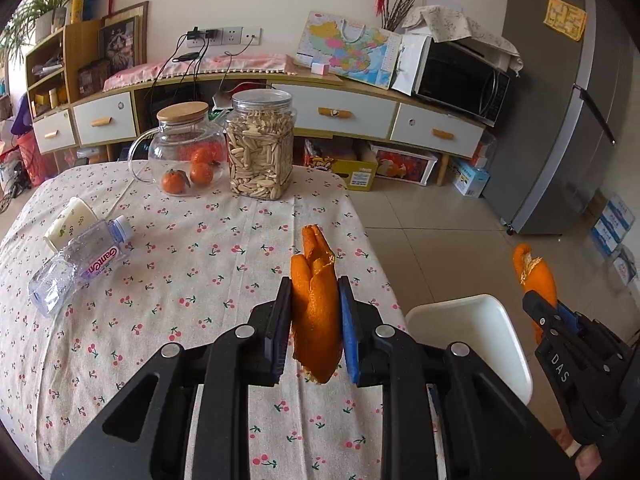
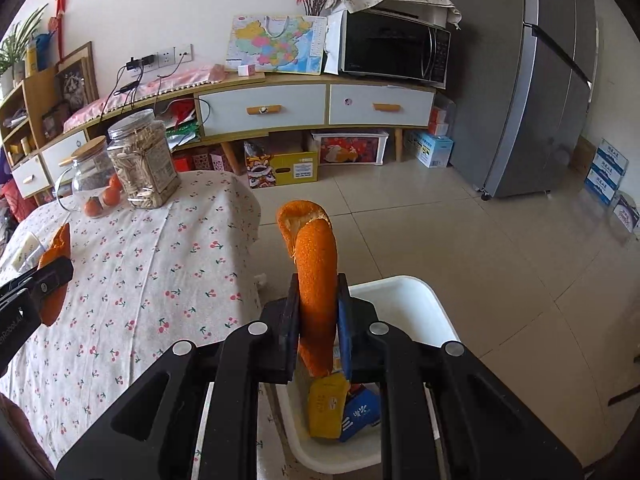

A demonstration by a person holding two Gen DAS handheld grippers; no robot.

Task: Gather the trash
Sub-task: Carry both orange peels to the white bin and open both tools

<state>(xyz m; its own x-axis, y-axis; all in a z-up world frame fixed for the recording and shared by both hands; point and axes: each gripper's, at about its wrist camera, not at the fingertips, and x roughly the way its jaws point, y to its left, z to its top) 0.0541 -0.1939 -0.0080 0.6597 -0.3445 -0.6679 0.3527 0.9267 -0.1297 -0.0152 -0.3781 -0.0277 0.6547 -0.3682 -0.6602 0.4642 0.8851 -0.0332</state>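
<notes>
A: Starting on the left, why is the plastic bottle [image 1: 80,264] lying on its side, well to the left of the left gripper [image 1: 316,320]?

B: It looks empty and is probably trash that nobody has collected yet. Its label seems to read "GanTen". A small cup [image 1: 68,222] is tipped over just behind it.

A: And the left gripper itself?

B: Its pads are clamped on a piece of orange peel [image 1: 316,300]. The peel stands upright between the fingers and pokes out past their tips, above the cherry-print tablecloth [image 1: 180,240]. I would guess the grip sits mid-peel so that the piece can't slip while it is carried.

A: Further right?

B: The white bin [image 2: 400,292] sits on the floor beside the table. In the right wrist view it lies directly below the fingers of the right gripper [image 2: 318,312], with yellow and blue wrappers inside.

A: Is the right gripper holding anything?

B: Yes, its fingers are pinched on a second peel [image 2: 314,280], held over the bin. In the left view its housing shows the letters "DAS".

A: So what comes next?

B: Most likely the right gripper will drop its peel into the bin.
</notes>
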